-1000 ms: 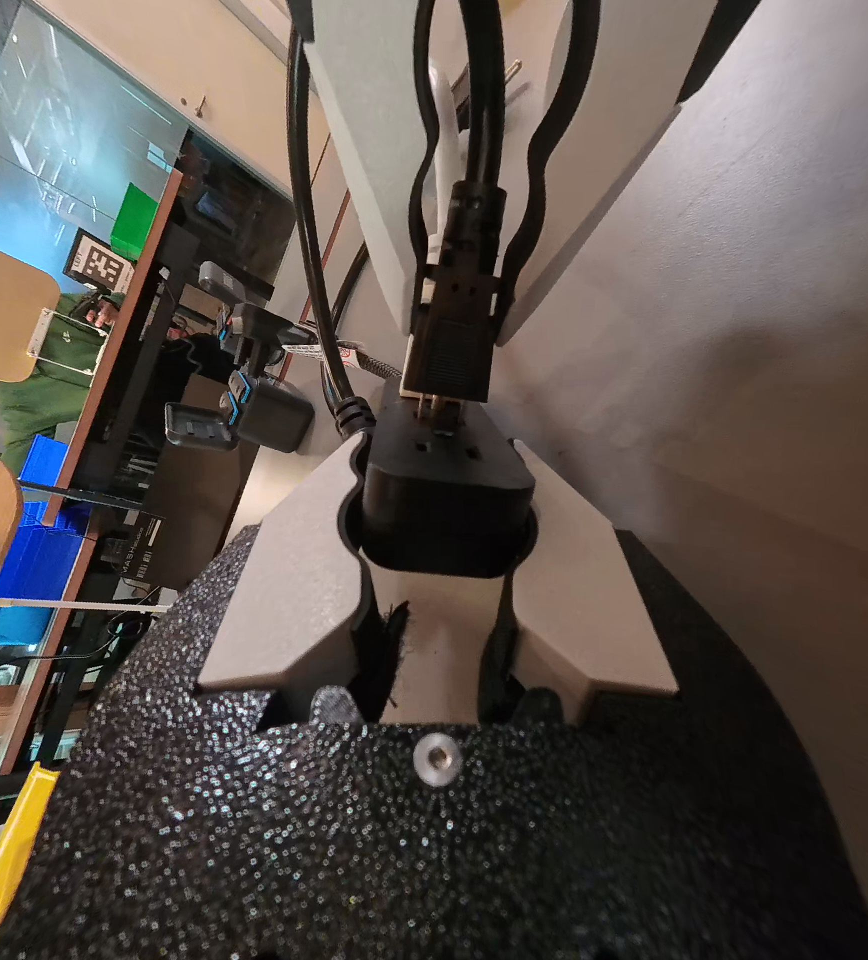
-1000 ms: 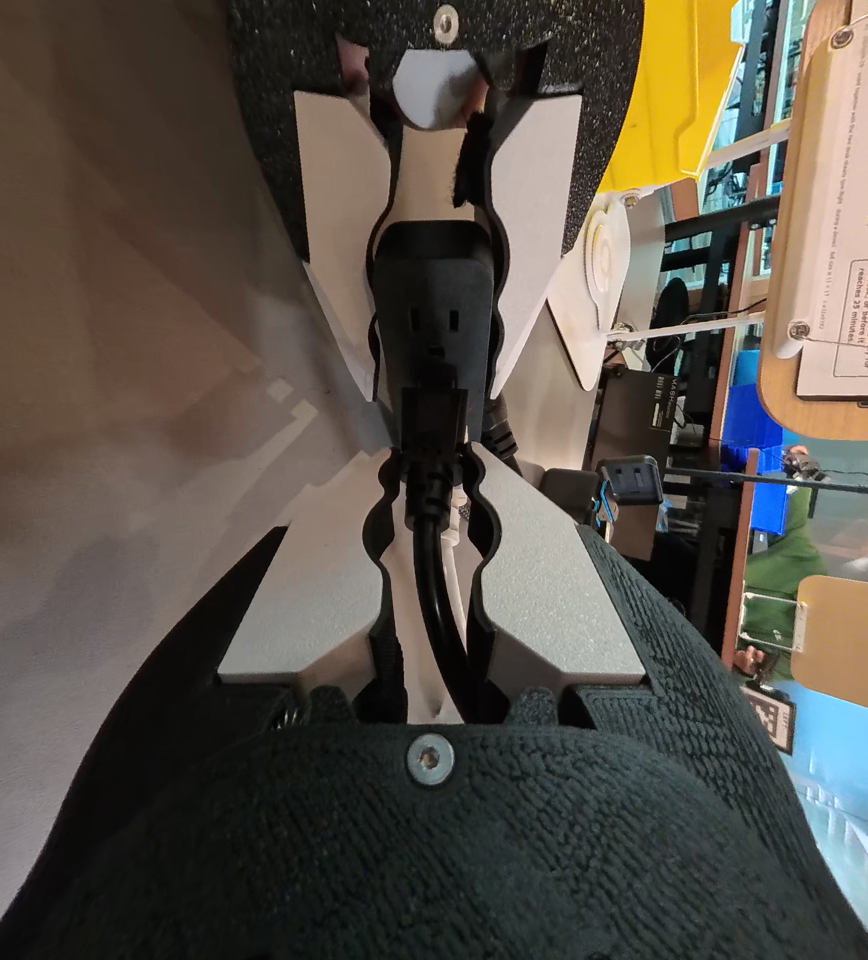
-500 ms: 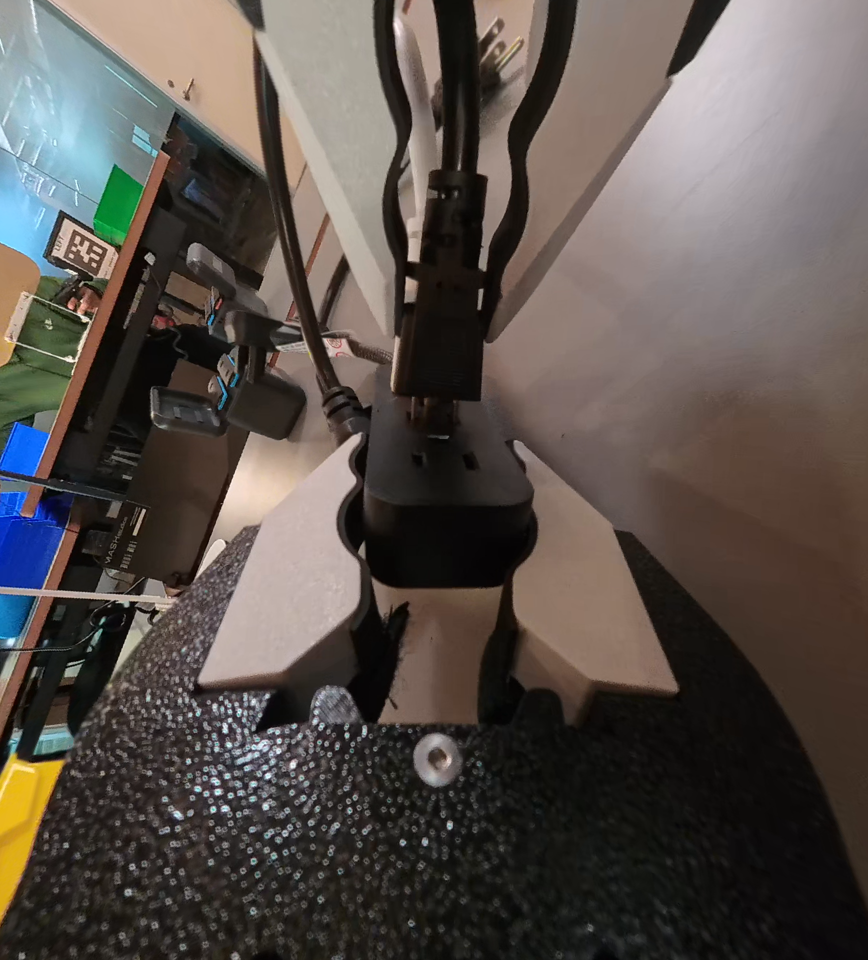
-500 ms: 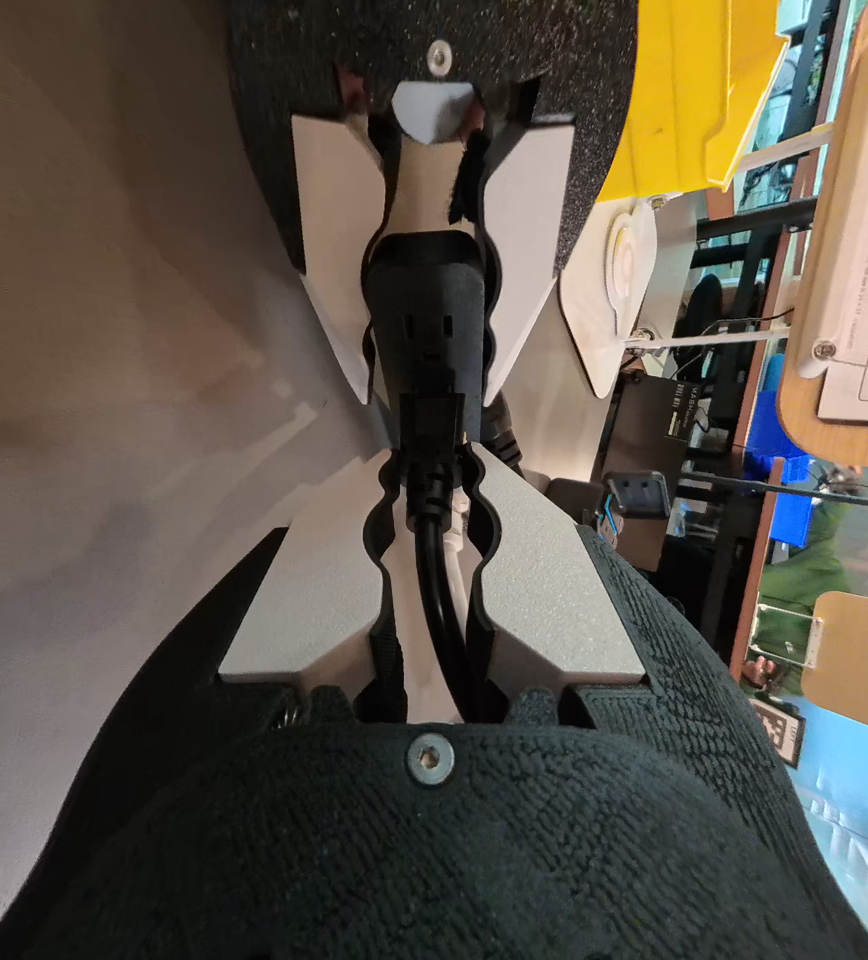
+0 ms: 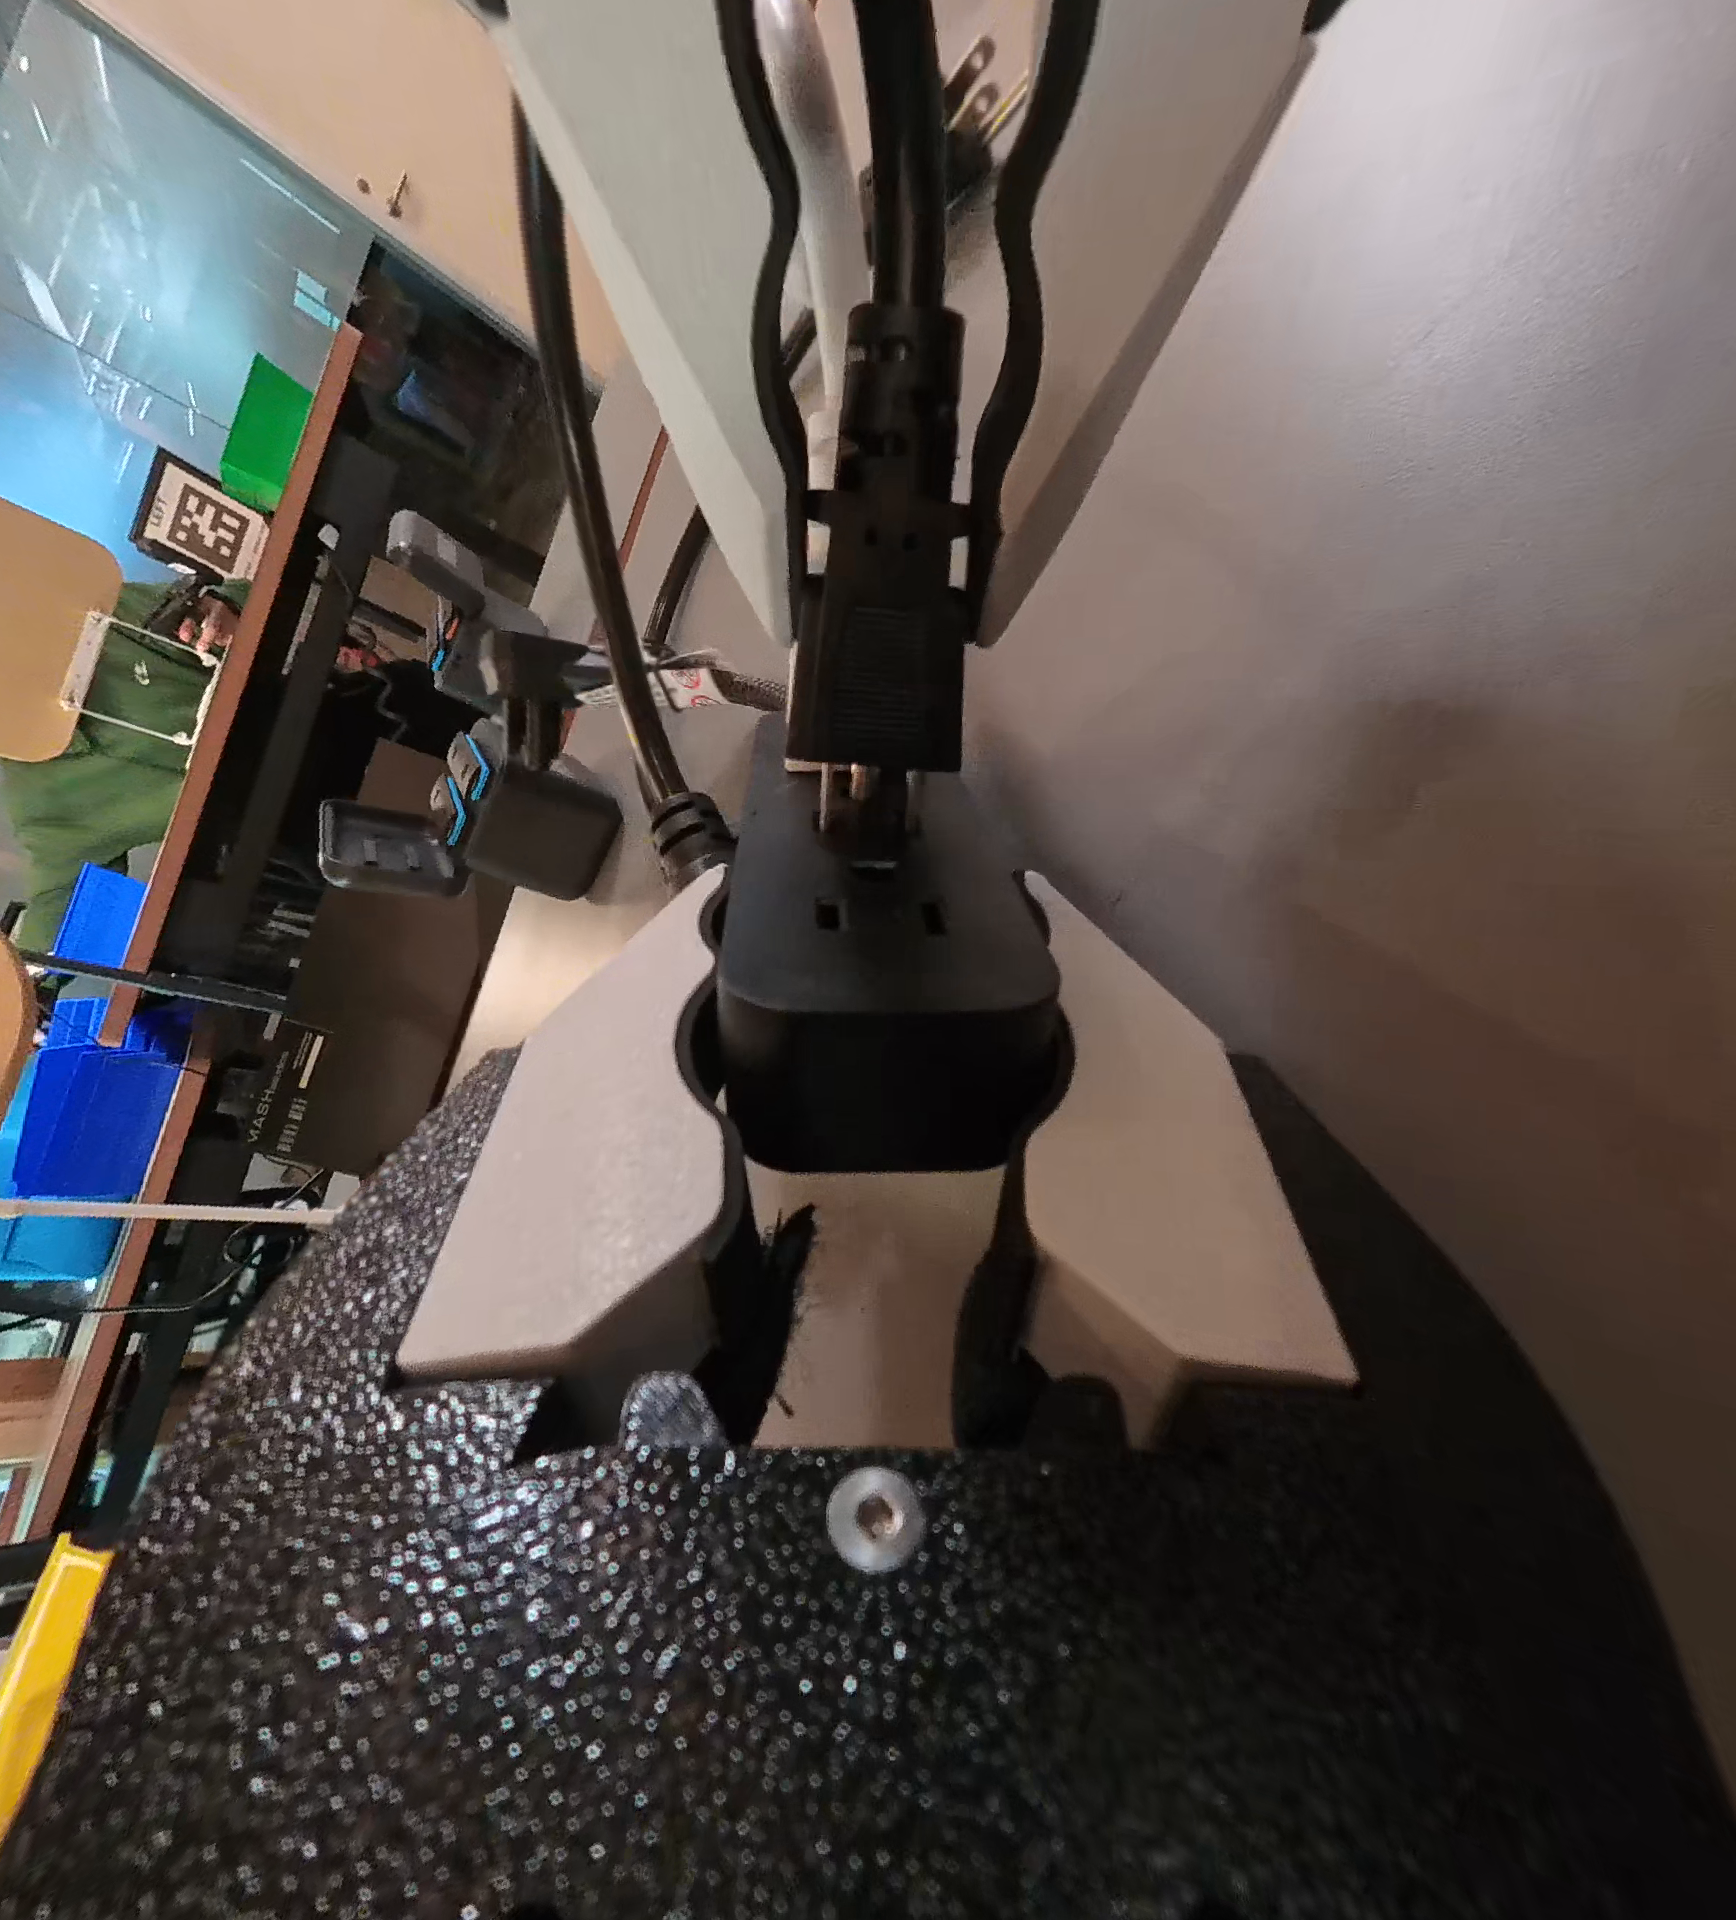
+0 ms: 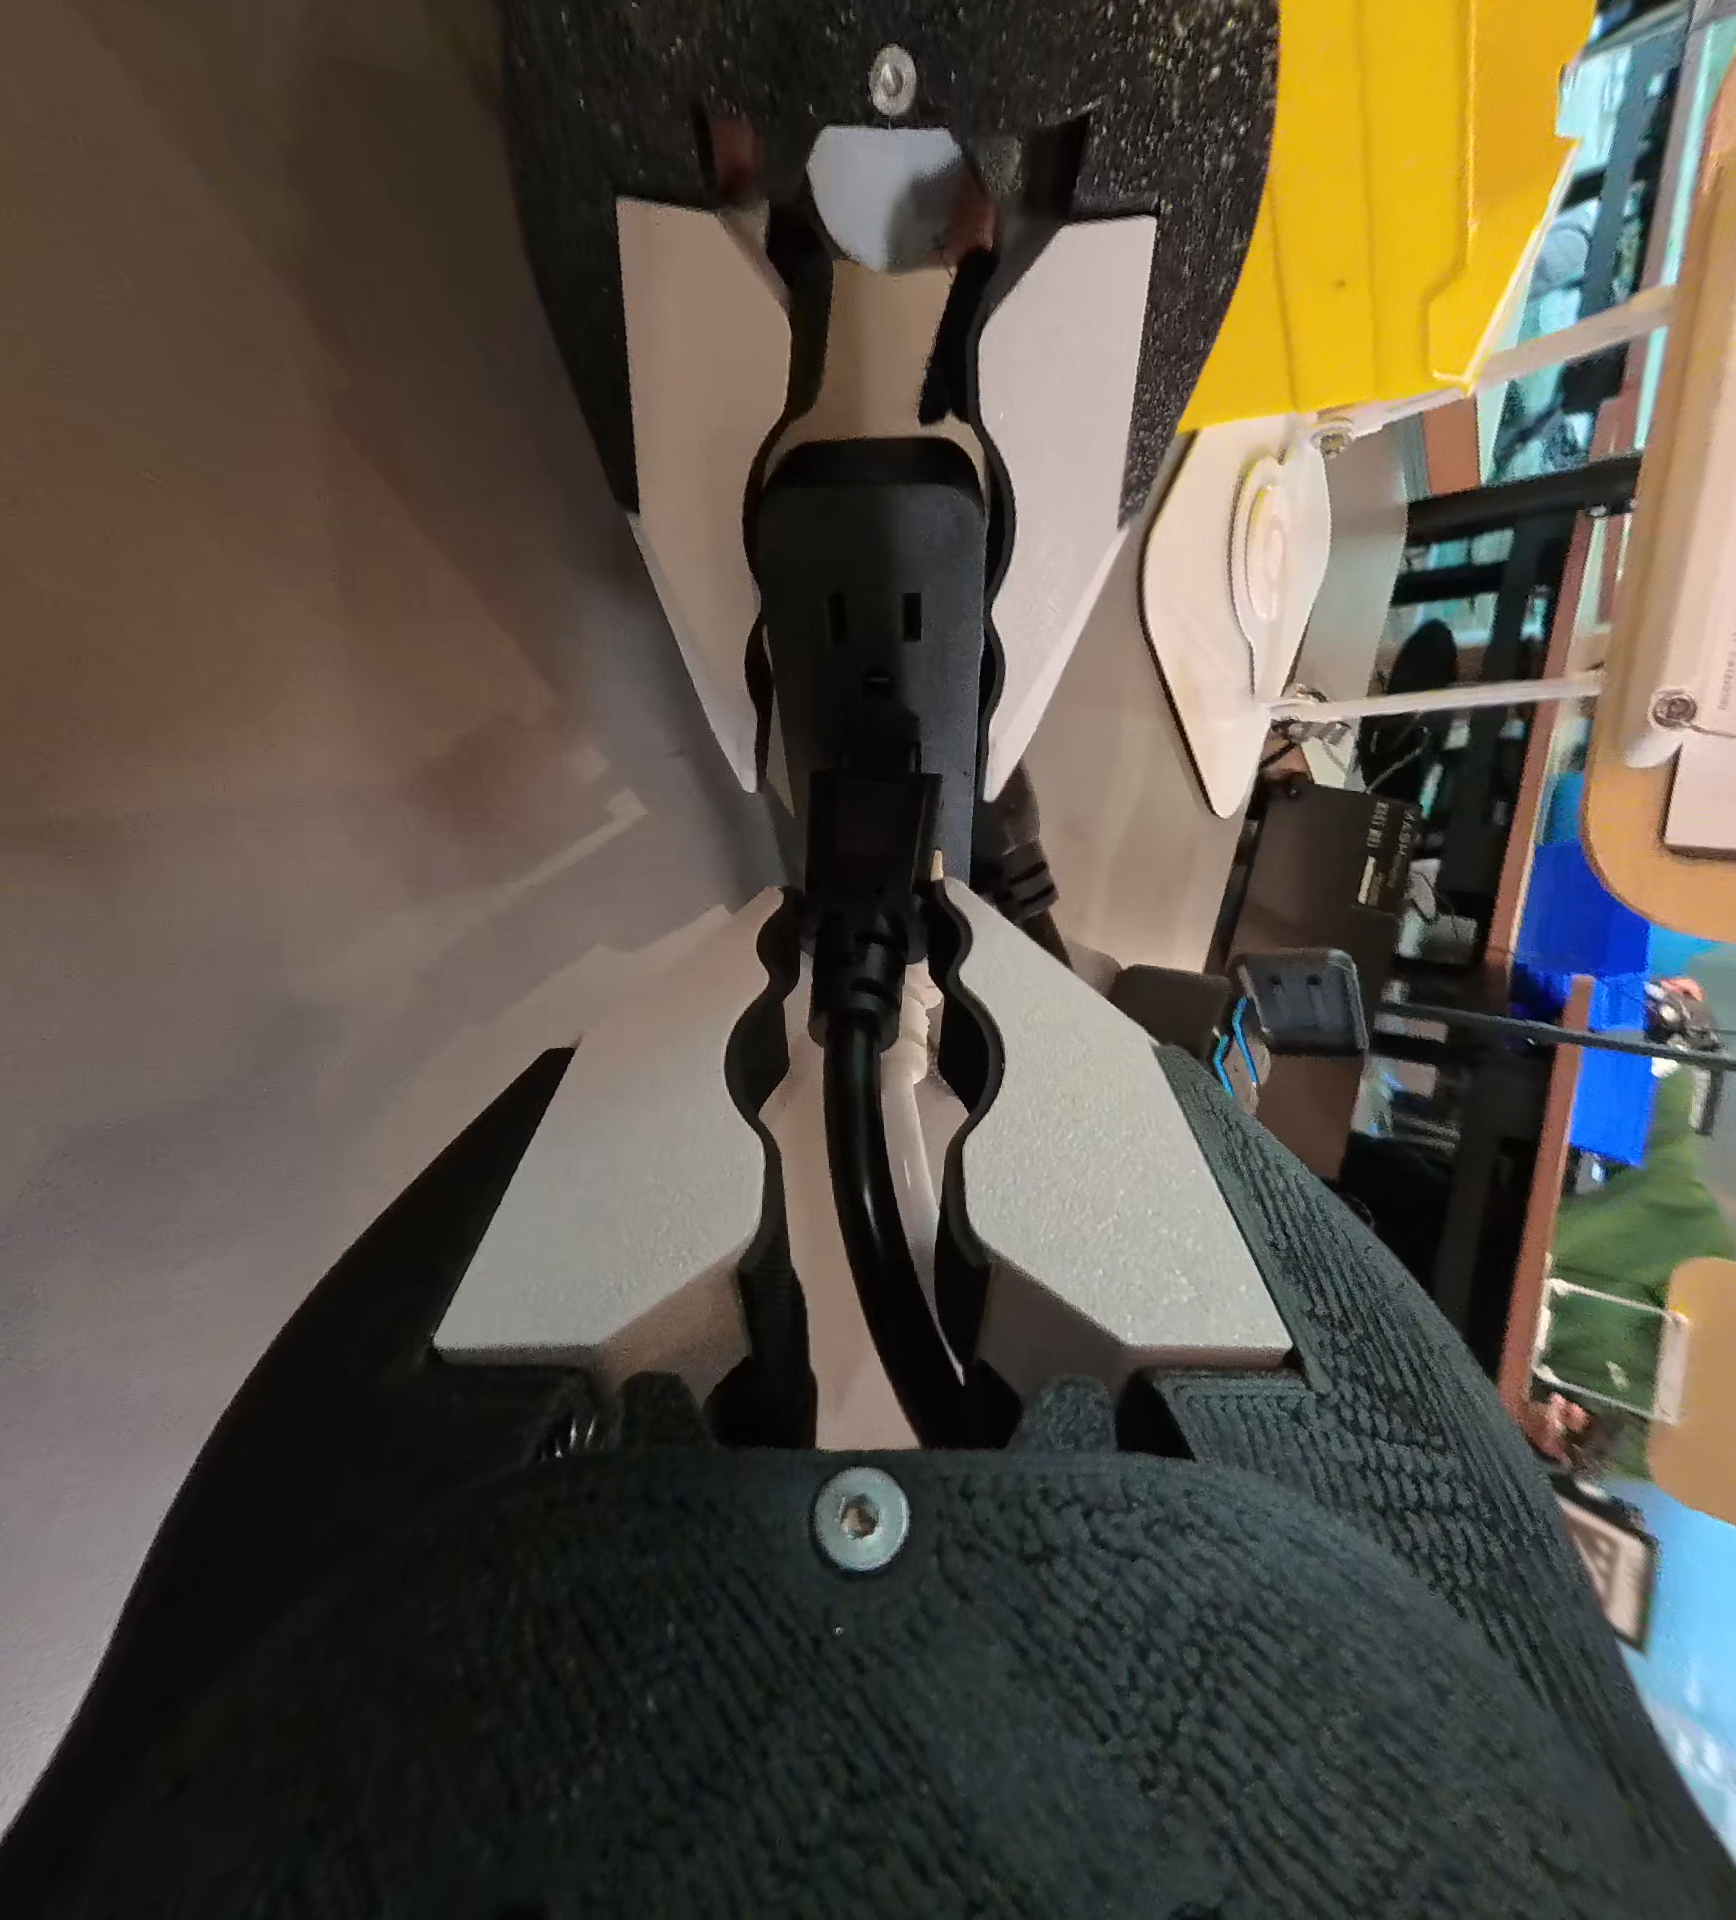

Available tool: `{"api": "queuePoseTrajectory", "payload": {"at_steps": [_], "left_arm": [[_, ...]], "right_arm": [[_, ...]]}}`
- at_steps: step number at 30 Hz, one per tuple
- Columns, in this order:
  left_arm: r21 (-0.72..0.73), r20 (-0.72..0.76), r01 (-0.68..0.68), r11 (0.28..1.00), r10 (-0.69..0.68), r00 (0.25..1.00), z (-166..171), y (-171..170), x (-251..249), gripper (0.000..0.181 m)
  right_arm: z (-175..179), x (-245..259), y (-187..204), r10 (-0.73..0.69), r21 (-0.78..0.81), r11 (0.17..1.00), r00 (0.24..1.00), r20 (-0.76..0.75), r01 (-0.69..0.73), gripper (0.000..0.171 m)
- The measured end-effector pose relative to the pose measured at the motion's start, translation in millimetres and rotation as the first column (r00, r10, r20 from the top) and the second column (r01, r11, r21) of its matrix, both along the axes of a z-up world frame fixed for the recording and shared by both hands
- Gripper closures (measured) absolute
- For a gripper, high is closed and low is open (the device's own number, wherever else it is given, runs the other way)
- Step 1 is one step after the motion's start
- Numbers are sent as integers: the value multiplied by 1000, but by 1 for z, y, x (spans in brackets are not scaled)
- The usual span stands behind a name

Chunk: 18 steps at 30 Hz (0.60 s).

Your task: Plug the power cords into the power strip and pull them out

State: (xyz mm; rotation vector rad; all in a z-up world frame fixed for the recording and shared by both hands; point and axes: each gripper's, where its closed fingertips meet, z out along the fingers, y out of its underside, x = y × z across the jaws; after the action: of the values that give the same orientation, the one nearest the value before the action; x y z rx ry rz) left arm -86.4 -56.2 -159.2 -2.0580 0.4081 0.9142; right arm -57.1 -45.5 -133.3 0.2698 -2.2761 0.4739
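Observation:
In the left wrist view my left gripper (image 5: 874, 904) is shut on the end of a black power strip (image 5: 885, 997). My right gripper (image 5: 885, 629) reaches in from the top, shut on a black plug (image 5: 879, 665). The plug's metal prongs (image 5: 859, 805) sit partly in a socket of the strip, with bare metal showing. A free socket lies nearer me. The strip's own black cord (image 5: 583, 520) leaves to the left. In the right wrist view my right gripper (image 6: 864, 899) holds the plug (image 6: 869, 831) against the strip (image 6: 869, 623), which the left gripper (image 6: 869, 779) clamps from above.
A white cord (image 5: 822, 156) and another plug with bare prongs (image 5: 978, 104) hang behind the right gripper. A grey surface (image 5: 1466, 623) fills one side. A yellow bin (image 6: 1363, 208), a wooden board with a paper sheet (image 6: 1726, 520), small cameras (image 5: 521, 821) and a person in green (image 5: 105, 748) are to the side.
The prongs show slightly more bare metal above the strip than a second ago. Both grippers have swayed a little together and kept their holds.

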Motion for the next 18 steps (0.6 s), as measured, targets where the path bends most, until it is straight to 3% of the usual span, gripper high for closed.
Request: {"api": "queuePoseTrajectory", "payload": {"at_steps": [7,9,11,18], "left_arm": [[56,-29,15,998,-13,999,8,4,5,130],[42,-61,9,999,-7,998,6,5,5,119],[45,-78,16,999,-12,997,10,4,4,131],[21,19,-3,1000,2,1000,4,0,2,131]], "right_arm": [[1,2,3,5,-44,999,999,35,-3,148],[1,2,3,3,-44,999,999,33,-2,149],[1,3,2,12,-46,999,999,32,-11,149],[4,1,-6,-37,-54,998,998,42,39,150]]}}
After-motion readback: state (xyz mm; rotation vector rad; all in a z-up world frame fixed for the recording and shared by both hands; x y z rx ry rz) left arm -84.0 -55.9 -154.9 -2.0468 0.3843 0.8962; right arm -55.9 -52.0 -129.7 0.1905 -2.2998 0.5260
